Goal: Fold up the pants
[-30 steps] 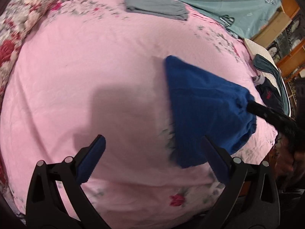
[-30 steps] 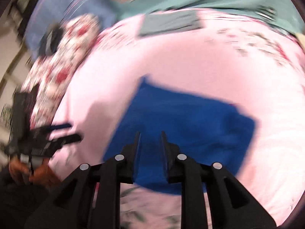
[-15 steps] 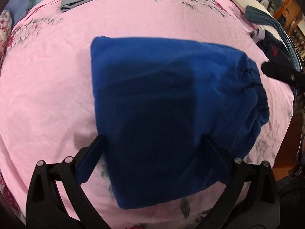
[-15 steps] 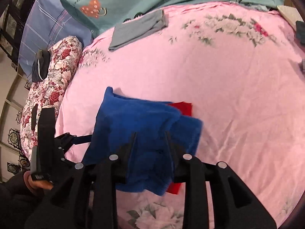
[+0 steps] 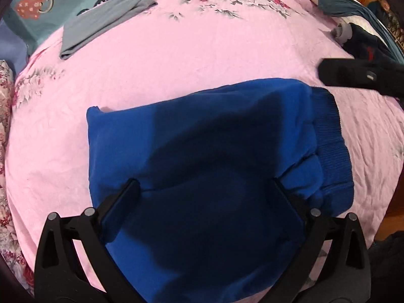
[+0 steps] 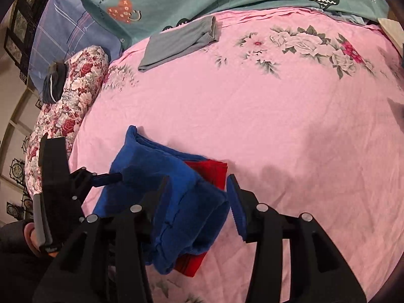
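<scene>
Right wrist view: my right claw (image 6: pixel 197 197) was opening around the blue pants (image 6: pixel 161 192); grey folded garment (image 6: pixel 180 41) lay far ahead; left claw (image 5: pixel 207 199) gaped wide.

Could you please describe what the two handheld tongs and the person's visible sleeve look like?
Both tongs are matte black plastic with triangular cut-outs in the arms and silver round pivot pins. The left tongs and right tongs carry blue ridged pads on the fingers. The left tool has a grey-sided handle, and a dark sleeve shows at the hand.
</scene>
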The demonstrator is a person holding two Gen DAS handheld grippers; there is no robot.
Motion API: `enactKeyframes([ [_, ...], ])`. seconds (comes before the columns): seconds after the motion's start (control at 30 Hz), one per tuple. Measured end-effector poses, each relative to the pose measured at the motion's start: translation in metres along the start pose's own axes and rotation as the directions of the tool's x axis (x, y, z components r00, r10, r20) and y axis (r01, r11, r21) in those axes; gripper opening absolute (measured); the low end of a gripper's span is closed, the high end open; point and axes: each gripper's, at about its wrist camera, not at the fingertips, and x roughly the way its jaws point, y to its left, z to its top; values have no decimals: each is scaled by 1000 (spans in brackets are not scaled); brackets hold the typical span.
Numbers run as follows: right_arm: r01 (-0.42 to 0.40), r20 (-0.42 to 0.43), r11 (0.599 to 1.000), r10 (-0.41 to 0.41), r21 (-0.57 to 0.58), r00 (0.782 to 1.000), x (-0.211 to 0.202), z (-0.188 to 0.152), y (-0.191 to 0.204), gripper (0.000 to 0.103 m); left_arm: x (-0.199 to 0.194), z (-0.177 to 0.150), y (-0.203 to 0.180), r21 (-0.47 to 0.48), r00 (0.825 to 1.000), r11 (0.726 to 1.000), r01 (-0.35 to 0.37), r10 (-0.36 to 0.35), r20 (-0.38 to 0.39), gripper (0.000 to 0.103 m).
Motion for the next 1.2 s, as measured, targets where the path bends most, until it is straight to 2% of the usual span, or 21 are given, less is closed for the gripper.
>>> enactKeyframes([
  [0.2, -45, -69, 997, 41, -67, 997, 23, 13, -6, 46, 0, 2, 4, -27, 1000, 1000, -4, 4, -22, 101],
  [0.37, -117, -123, 984, 101, -135, 987, 35, 21, -11, 47, 2, 1, 4, -56, 999, 998, -17, 15, -38, 101],
  [0.6, -248, -247, 959, 210, -134, 946, 54, 34, -27, 52, 5, 2, 4, -73, 999, 997, -25, 22, -44, 101],
  [0.63, -252, -257, 959, 213, -132, 943, 56, 35, -28, 59, 5, 3, 4, -75, 999, 997, -26, 23, -46, 101],
  [0.67, -257, -264, 957, 216, -132, 940, 59, 36, -29, 62, 6, 3, 4, -77, 999, 997, -27, 23, -48, 101],
  [0.8, -335, -314, 941, 303, -53, 900, 66, 40, -39, 62, 6, 4, 3, -79, 998, 996, -29, 25, -51, 101],
  [0.9, -347, -332, 935, 305, -73, 892, 60, 38, -33, 62, 6, 5, 3, -79, 998, 996, -30, 25, -52, 101],
  [1.0, -393, -363, 913, 330, -112, 871, 61, 34, -26, 62, 6, 5, 4, -81, 998, 996, -31, 27, -52, 101],
  [1.07, -372, -378, 919, 301, -129, 875, 70, 34, -27, 62, 6, 5, 4, -81, 998, 996, -31, 27, -53, 101],
  [1.2, -391, -398, 912, 316, -121, 861, 84, 38, -34, 65, 7, 6, 5, -83, 998, 996, -34, 29, -57, 101],
])
